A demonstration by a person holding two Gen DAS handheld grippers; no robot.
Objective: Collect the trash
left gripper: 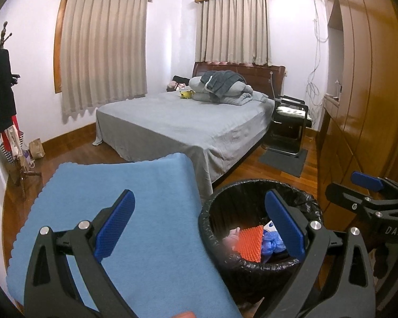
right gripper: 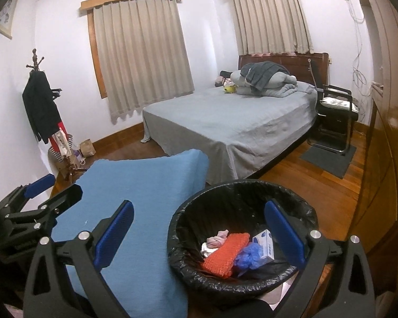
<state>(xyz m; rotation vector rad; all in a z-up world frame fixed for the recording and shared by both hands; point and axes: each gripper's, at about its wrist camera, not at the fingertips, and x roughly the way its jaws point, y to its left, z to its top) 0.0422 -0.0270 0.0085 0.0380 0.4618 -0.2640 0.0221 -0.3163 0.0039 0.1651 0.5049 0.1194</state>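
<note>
A round bin with a black liner (left gripper: 302, 198) (right gripper: 241, 188) stands on the wood floor beside a table under a blue cloth (left gripper: 135, 198) (right gripper: 146, 198). Inside lie an orange textured pad (left gripper: 248, 243) (right gripper: 225, 251), a crumpled blue glove (left gripper: 272, 243) (right gripper: 248, 255), a small white-and-blue box (right gripper: 264, 243) and a pink-and-white wad (right gripper: 216, 242). My left gripper (left gripper: 199, 233) hangs open above the cloth's edge and the bin, nothing between its fingers. My right gripper (right gripper: 199, 235) is open too, over the bin's left rim, and empty.
A bed with a grey sheet (left gripper: 185, 122) (right gripper: 238, 122) fills the middle of the room. A black chair (left gripper: 289, 122) on a dark mat stands by its right side. A wooden wardrobe (left gripper: 363, 92) lines the right wall. A coat rack (right gripper: 43, 111) stands at the left.
</note>
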